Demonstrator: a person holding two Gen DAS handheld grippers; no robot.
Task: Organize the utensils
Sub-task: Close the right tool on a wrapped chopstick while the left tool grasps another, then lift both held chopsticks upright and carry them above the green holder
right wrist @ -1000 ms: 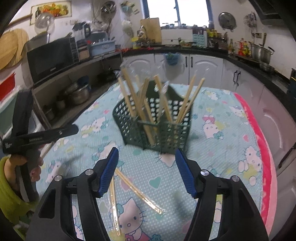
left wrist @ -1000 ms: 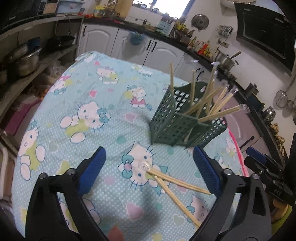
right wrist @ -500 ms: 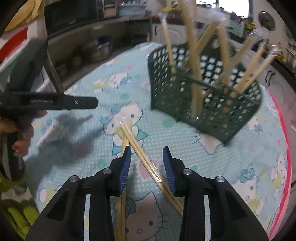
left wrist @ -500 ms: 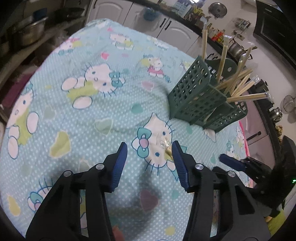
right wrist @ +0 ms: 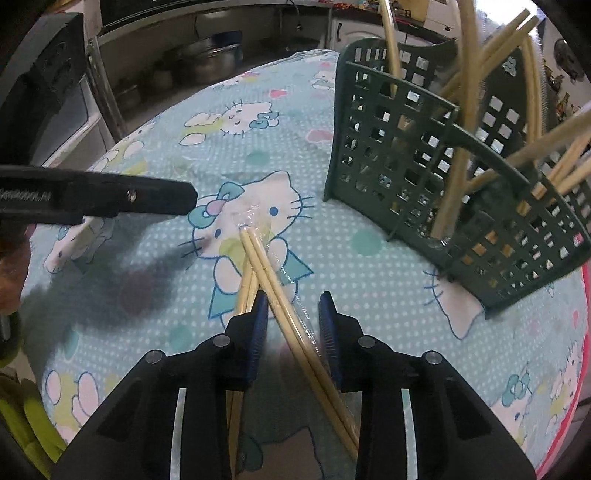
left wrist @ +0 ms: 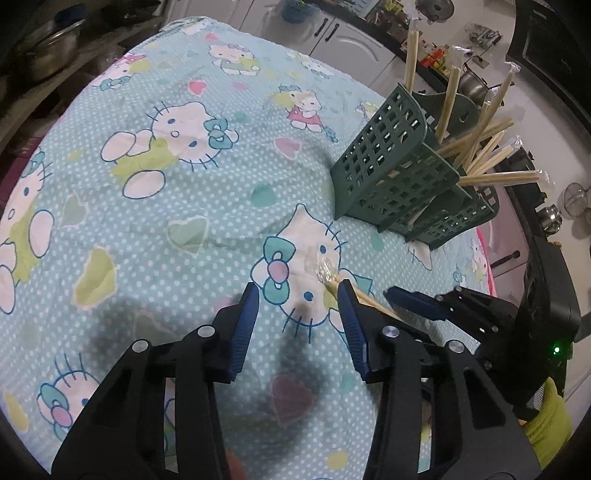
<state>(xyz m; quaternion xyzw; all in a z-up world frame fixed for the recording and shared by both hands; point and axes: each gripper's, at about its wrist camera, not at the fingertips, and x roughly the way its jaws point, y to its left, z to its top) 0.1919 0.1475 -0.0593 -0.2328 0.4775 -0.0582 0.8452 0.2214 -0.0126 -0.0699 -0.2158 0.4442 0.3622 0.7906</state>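
A green slotted utensil basket (left wrist: 402, 177) stands on the cartoon-cat tablecloth and holds several wrapped chopstick pairs; it also shows in the right wrist view (right wrist: 454, 177). Two wrapped chopstick pairs lie crossed on the cloth. My right gripper (right wrist: 293, 314) is open with its jaws on either side of one pair (right wrist: 284, 295); the other pair (right wrist: 245, 288) passes under its left finger. My left gripper (left wrist: 297, 299) is open and empty, just left of the chopstick tips (left wrist: 330, 278).
The table (left wrist: 147, 206) is round, with its edge close at left and front. Kitchen counters and cabinets (left wrist: 332, 33) run behind it. Shelves with metal pots (right wrist: 207, 62) stand to the side. A pink cloth edge (right wrist: 583, 354) marks the right rim.
Both grippers have come down close to the cloth and narrowed. The right gripper has moved forward so that its jaws now straddle one chopstick pair.
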